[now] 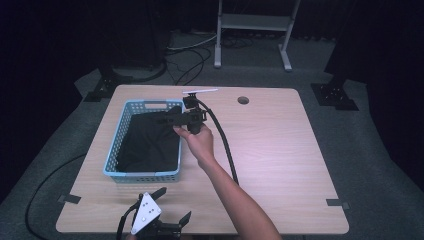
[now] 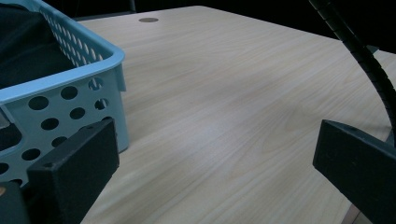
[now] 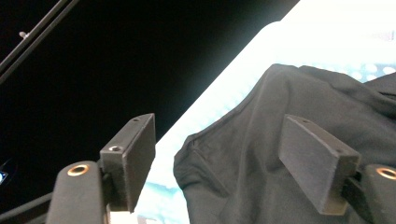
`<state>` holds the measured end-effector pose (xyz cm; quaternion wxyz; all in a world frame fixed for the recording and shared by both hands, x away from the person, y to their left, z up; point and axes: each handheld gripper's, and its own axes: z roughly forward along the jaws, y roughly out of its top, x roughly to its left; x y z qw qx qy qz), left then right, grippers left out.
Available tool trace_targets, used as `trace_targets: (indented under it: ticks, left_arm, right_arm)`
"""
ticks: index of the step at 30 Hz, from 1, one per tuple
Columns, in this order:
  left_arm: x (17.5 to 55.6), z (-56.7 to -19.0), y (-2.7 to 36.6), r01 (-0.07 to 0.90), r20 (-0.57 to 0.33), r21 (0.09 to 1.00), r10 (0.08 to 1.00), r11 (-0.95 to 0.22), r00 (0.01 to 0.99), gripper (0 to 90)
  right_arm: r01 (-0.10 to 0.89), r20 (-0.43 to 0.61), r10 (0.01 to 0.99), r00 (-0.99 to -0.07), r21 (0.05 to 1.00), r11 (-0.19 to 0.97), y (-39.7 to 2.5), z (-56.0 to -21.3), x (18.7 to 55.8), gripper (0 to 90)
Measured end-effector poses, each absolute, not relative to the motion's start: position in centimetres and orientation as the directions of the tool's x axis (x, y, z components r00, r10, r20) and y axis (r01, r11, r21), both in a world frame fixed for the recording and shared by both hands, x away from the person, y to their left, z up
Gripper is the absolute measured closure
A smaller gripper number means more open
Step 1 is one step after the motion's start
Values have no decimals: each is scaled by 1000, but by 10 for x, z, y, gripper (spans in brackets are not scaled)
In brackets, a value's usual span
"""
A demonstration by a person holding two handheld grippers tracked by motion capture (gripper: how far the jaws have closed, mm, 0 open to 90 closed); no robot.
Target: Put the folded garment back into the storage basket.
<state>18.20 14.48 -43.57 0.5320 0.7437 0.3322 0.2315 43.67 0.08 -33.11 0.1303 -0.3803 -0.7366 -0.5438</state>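
A light blue perforated basket (image 1: 142,175) stands on the left half of the wooden table (image 1: 280,150). A black cloth (image 1: 147,142) lies crumpled inside it. A hand holds my right gripper (image 1: 171,119) over the basket's far right corner, jaws pointing left. In the right gripper view the right gripper (image 3: 219,135) is open, with the black cloth (image 3: 261,154) just beyond its jaws, apart from them, and the bright basket wall (image 3: 224,93) behind. My left gripper (image 1: 175,204) sits at the table's front edge, open. In the left gripper view the left gripper (image 2: 217,135) frames bare wood beside the basket (image 2: 70,79).
The right gripper's black ribbed cable (image 1: 225,145) trails across the table middle towards the person; the cable (image 2: 369,65) also crosses the left gripper view. A round grommet hole (image 1: 243,100) sits near the far edge. A metal stand (image 1: 252,22) is on the floor behind.
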Motion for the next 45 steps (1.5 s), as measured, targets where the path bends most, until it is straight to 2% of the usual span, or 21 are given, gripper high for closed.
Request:
trace_targets:
  ticks: [7,20,45]
  left_arm:
    - [184,-437,144,253,-8,942,740,-220,673,0]
    - [185,-438,141,255,-9,940,732,-226,681,0]
    - [187,-441,142,273,-19,935,735,-227,677,0]
  right_arm:
    - [697,615,386,-688,708,114,-6,-337,432,214]
    - [669,591,365,-719,731,133,-23,-338,422,183]
    - [699,627,376,-683,710,87,-76,-377,418,182]
